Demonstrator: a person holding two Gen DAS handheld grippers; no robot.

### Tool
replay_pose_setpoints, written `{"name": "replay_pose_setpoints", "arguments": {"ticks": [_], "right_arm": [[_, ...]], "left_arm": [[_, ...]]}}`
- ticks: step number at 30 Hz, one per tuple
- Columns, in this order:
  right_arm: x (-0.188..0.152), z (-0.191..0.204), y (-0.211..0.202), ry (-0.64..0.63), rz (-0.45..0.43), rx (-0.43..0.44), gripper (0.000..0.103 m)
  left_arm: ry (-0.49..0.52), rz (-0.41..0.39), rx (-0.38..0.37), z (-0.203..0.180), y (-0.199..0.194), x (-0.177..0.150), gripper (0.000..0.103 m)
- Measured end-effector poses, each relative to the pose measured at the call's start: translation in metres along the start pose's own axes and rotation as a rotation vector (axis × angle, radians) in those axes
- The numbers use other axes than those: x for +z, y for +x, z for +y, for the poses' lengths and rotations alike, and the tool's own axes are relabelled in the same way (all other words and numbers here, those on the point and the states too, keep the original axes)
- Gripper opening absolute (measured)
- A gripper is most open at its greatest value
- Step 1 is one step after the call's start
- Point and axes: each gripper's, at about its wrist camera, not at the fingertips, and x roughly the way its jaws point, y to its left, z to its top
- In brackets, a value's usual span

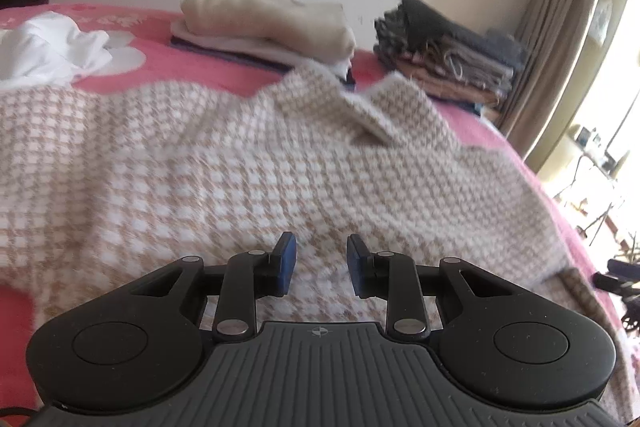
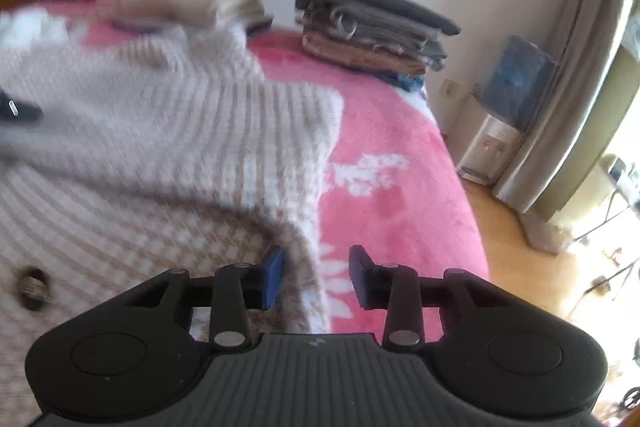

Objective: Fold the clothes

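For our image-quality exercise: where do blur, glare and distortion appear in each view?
Left wrist: checked garment slightly soft, window blown out, walls bowed by fisheye. Right wrist: garment heavily motion-smeared, dark folded stack sharper, sunlit floor glaring.

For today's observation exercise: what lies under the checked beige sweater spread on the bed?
A pink blanket with white patterning shows around the checked sweater and runs beneath it. Anything else under the sweater is covered and cannot be seen.

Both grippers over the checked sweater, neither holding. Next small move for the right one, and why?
Probably ease the right gripper down and close on the checked sweater edge lying between its fingers. Its jaws stand open, nothing is pinched, and the garment lies spread on the pink blanket, unfolded. The left gripper is open too.
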Motion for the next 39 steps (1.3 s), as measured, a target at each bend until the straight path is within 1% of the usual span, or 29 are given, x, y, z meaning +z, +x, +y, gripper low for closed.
{"name": "replay_pose_setpoints", "arguments": {"ticks": [2,3,5,6,9,11,12,13,14,18,22,25,27,28,30,32,37,39], "right_arm": [[0.014,-0.004,-0.014,0.02,-0.056,0.04,0.038],[0.022,-0.003,-0.016,0.028,-0.084,0.063,0.038],[0.038,0.0,-0.012,0.047,-0.129,0.114,0.036],[0.043,0.003,-0.005,0.062,-0.138,0.138,0.033],[0.044,0.008,0.03,0.137,-0.105,0.201,0.032],[0.028,0.012,0.065,0.171,0.003,0.192,0.031],[0.017,0.012,0.076,0.19,0.005,0.194,0.03],[0.004,0.011,0.083,0.21,-0.017,0.202,0.029],[0.0,0.013,0.084,0.205,-0.031,0.2,0.029],[0.0,0.019,0.081,0.186,-0.035,0.176,0.03],[-0.003,0.021,0.077,0.2,-0.039,0.165,0.03],[-0.001,0.022,0.076,0.199,-0.043,0.157,0.031],[-0.001,0.023,0.076,0.194,-0.044,0.153,0.031],[0.0,0.023,0.076,0.193,-0.044,0.153,0.031],[0.0,0.023,0.076,0.19,-0.042,0.153,0.031],[0.0,0.023,0.076,0.184,-0.041,0.153,0.031],[0.001,0.022,0.078,0.183,-0.037,0.157,0.031],[0.005,0.02,0.078,0.195,-0.022,0.165,0.031]], "left_arm": [[-0.004,-0.004,0.007,0.003,0.001,-0.001,0.031],[-0.005,0.008,0.017,0.004,0.004,-0.002,0.031],[0.006,0.005,0.03,0.002,0.006,-0.007,0.031],[0.013,-0.001,0.035,0.001,0.007,-0.009,0.032],[0.019,-0.026,0.042,-0.001,0.006,-0.016,0.032],[0.033,-0.038,0.044,-0.002,0.005,-0.019,0.032],[0.043,-0.042,0.047,-0.003,0.004,-0.02,0.032],[0.052,-0.045,0.048,-0.003,0.003,-0.02,0.032],[0.055,-0.048,0.048,-0.003,0.003,-0.02,0.032],[0.081,-0.059,0.063,0.003,0.011,-0.008,0.032],[0.033,-0.031,0.065,0.024,0.037,0.018,0.032],[-0.024,-0.027,0.068,0.039,0.051,0.037,0.028],[-0.096,-0.061,0.075,0.046,0.042,0.042,0.029],[-0.121,-0.085,0.084,0.048,0.032,0.042,0.032],[-0.155,-0.12,0.091,0.05,0.006,0.037,0.033],[-0.183,-0.129,0.071,0.052,-0.025,0.026,0.033],[-0.253,-0.08,0.09,0.064,-0.086,-0.007,0.035],[-0.263,-0.058,0.094,0.069,-0.098,-0.019,0.036]]}}
